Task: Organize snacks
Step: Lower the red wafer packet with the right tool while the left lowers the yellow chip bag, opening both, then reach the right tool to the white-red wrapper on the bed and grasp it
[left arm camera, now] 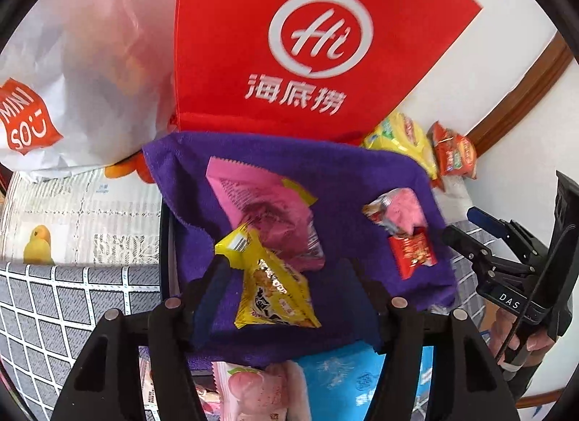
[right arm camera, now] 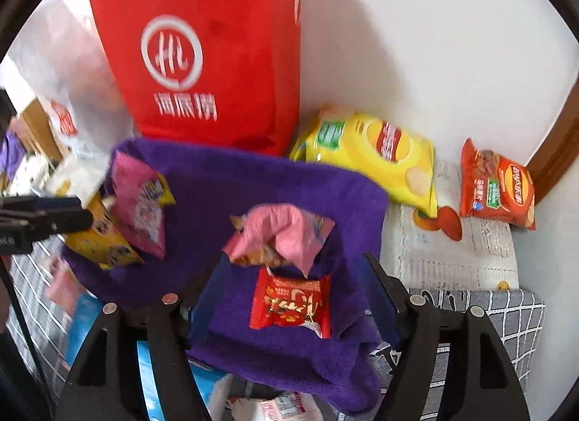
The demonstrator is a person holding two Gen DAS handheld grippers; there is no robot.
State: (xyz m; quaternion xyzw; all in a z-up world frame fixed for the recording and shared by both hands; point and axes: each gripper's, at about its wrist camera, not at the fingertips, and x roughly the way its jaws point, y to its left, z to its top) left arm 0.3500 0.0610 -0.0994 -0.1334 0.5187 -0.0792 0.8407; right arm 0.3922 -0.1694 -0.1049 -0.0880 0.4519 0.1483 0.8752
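Purple towel (left arm camera: pixel 354 182) carries four snack packets: a pink packet (left arm camera: pixel 264 211) overlapped by a yellow packet (left arm camera: pixel 275 287) toward its left edge, a crumpled pink wrapper (right arm camera: pixel 282 236) and a red packet (right arm camera: pixel 293 303) toward its right. Left gripper (left arm camera: pixel 289 283) has released jaws either side of the yellow packet; right gripper (right arm camera: pixel 296 283) has released jaws flanking the red one. Behind the towel stands a red bag (left arm camera: pixel 311 41), with chip bags (right arm camera: pixel 372 153) by the wall

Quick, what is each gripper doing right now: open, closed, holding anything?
Left gripper: open, yellow snack packet loose between its jaws.
Right gripper: open, over red snack packet.
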